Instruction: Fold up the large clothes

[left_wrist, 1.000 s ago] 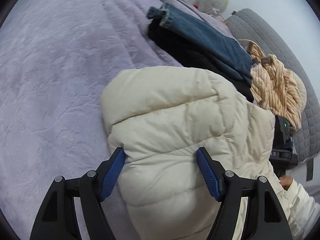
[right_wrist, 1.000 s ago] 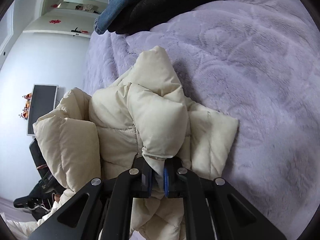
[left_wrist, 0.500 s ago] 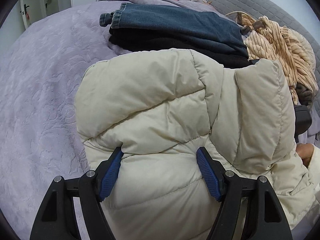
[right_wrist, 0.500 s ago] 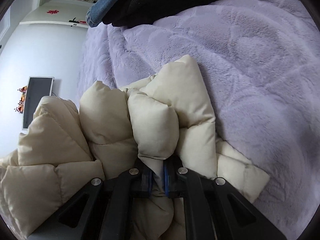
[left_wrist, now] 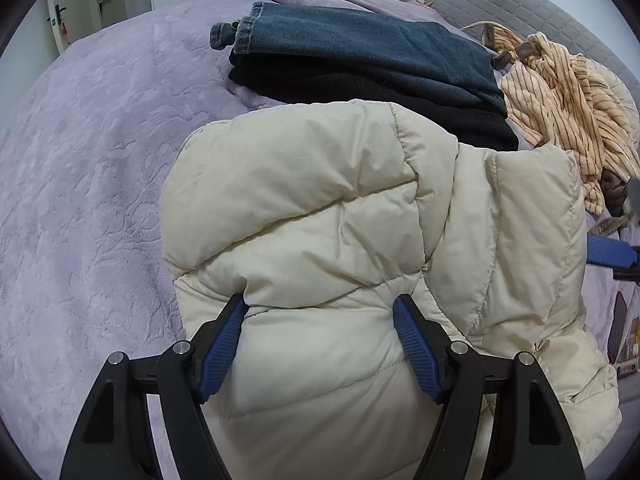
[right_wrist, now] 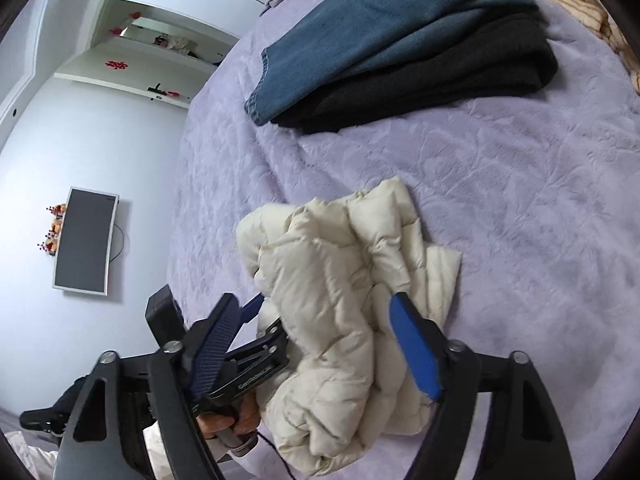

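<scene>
While the left claw (left_wrist: 320,344) straddles it, the cream jacket (left_wrist: 360,240) lies on the bed (left_wrist: 88,184).

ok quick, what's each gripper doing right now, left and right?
Left gripper: fingers wide, gripping the cream puffer jacket.
Right gripper: open, just released the jacket, holding nothing.

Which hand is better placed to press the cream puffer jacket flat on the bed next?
Probably the left. The left tool straddles the cream puffer jacket with its fingers against the bundle. The right tool has just opened and sits above it, empty.
</scene>
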A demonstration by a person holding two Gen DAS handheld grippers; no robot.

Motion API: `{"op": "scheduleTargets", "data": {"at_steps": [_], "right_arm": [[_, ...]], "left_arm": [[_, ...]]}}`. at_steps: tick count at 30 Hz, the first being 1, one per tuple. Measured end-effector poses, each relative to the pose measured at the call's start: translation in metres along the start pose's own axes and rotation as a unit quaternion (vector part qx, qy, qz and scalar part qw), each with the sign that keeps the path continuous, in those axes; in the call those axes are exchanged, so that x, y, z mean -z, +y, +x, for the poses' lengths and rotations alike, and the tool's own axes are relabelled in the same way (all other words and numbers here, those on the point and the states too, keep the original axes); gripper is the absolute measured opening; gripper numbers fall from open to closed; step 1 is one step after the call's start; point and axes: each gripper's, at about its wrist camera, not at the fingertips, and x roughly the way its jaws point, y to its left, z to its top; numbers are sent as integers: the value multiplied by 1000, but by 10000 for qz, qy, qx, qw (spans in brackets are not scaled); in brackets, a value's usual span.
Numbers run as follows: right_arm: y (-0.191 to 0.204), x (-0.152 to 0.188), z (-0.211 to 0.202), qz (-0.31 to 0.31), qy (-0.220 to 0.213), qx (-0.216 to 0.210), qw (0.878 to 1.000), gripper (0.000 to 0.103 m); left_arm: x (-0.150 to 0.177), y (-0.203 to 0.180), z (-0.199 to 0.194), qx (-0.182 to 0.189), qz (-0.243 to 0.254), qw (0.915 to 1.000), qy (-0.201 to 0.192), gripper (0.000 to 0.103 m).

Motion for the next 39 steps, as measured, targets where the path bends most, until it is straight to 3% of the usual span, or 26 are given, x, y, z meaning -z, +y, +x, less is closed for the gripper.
{"op": "scheduleTargets", "data": {"at_steps": [1,3,5,7,10,13,17,20,22,23,24,25,27,31,32,35,39], "right_arm": [[2,3,10,16,139,26,9999,57],[1,9,25,-24,322,248,9992,29],[-9,11,37,53,366,664,9971,12],[-27,13,44,220,322,989,9943,10],[-57,15,63,492,434,950,9933,10],[-71,16,87,295,531,1058,9925,10],[-85,17,95,502,526,905,9932,9],[-77,19,84,418,493,888,9939,14],[-68,20,71,285,473,989,9936,27],[-63,20,64,207,448,992,9938,56],[-58,20,58,116,434,986,9941,92],[-53,20,53,13,401,1048,9937,99],[-47,21,45,-162,391,1179,9921,100],[-66,17,59,271,643,994,9926,99],[-74,17,65,423,724,886,9925,98],[-100,23,91,1106,1061,172,9880,81],[-113,26,111,1286,1178,-305,9842,80]], "left_arm": [[0,0,0,-9,-2,10000,4,74],[-1,-1,0,-38,-8,10000,24,74],[-1,1,0,-24,-42,10000,41,74],[-1,5,0,49,-112,9999,54,74],[0,2,5,59,-55,9999,85,74],[3,-6,14,-65,100,9999,117,74],[4,-8,20,-130,112,9997,181,74],[5,-6,20,-102,81,9997,187,78],[5,-6,20,-91,76,9997,192,78],[5,-6,20,-97,87,9997,188,78],[5,-7,20,-106,100,9997,186,78],[5,-7,20,-104,102,9997,188,78],[5,-7,21,-88,81,9997,191,78],[5,-6,21,-79,75,9998,189,79],[5,-6,21,-76,76,9998,190,79],[5,-5,21,-112,72,9997,207,79],[5,-1,22,-146,2,9996,240,79]]}}
